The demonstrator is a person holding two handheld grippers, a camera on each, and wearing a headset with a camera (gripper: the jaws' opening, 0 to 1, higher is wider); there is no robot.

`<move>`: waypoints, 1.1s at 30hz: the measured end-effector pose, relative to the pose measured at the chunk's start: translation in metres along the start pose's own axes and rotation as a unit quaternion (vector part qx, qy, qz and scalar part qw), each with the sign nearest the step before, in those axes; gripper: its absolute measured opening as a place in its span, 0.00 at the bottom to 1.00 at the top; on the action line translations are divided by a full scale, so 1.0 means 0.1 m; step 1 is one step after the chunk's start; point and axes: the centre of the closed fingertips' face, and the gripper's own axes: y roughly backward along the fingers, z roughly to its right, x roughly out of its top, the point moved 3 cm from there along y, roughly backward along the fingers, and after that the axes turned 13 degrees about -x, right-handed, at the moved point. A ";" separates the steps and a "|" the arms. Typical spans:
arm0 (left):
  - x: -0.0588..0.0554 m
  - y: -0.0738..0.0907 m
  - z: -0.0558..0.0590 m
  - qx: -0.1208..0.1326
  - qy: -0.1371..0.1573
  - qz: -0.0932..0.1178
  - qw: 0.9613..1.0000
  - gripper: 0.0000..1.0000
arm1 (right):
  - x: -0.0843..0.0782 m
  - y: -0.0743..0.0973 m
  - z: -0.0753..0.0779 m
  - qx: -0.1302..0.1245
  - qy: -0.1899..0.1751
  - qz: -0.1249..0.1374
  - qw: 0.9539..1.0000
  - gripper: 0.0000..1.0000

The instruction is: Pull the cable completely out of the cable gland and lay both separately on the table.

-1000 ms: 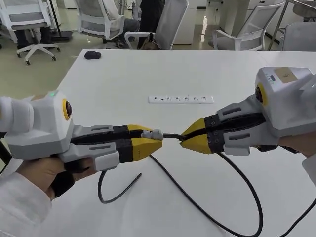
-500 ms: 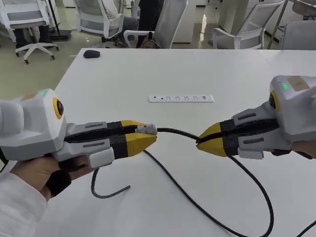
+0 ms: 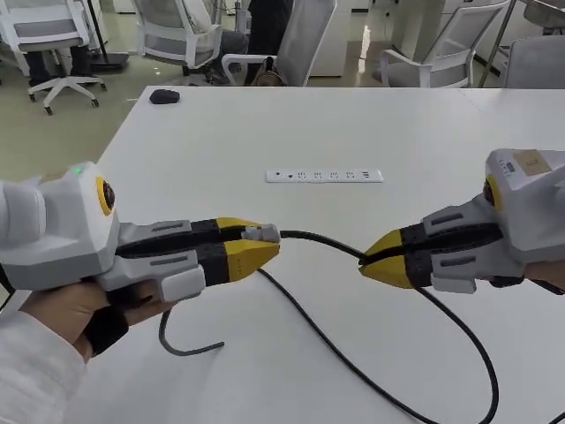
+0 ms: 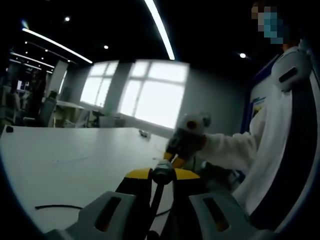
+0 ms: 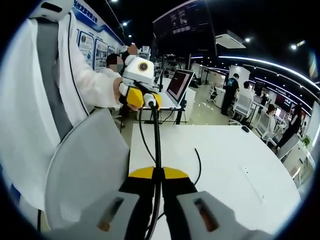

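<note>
A small grey cable gland (image 3: 262,233) sits between the yellow tips of my left gripper (image 3: 270,244), which is shut on it. A black cable (image 3: 322,239) leaves the gland and runs right into my right gripper (image 3: 364,262), which is shut on the cable. More cable (image 3: 335,353) lies on the white table (image 3: 265,132) below, with a loose end (image 3: 190,350) curling under the left gripper. In the left gripper view the gland (image 4: 163,172) is at the jaw tips. In the right gripper view the cable (image 5: 156,145) stretches straight to the gland (image 5: 150,103).
A white power strip (image 3: 324,177) lies mid-table beyond the grippers. A dark mouse (image 3: 163,97) rests near the far left edge. Office chairs (image 3: 291,40) stand past the table's far side. The cable loops toward the near right edge (image 3: 481,389).
My right gripper has moved right, away from the left one, and the cable span between them has grown. The loose end under the left gripper has slid left.
</note>
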 end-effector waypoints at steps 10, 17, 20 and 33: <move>0.02 0.00 -0.01 0.010 -0.005 -0.001 1.000 0.17 | 0.04 0.06 -0.04 -0.003 0.008 0.000 1.000 0.21; -0.01 -0.08 0.01 0.006 -0.002 -0.009 1.000 0.17 | 0.33 0.06 -0.03 -0.003 0.013 0.040 0.999 0.25; -0.03 -0.12 0.03 0.001 -0.004 -0.015 1.000 0.17 | 0.41 0.01 -0.06 0.001 0.017 0.050 0.999 0.25; -0.09 -0.23 0.07 -0.005 -0.010 -0.036 0.999 0.17 | 0.59 -0.16 -0.15 0.025 0.018 0.077 0.997 0.12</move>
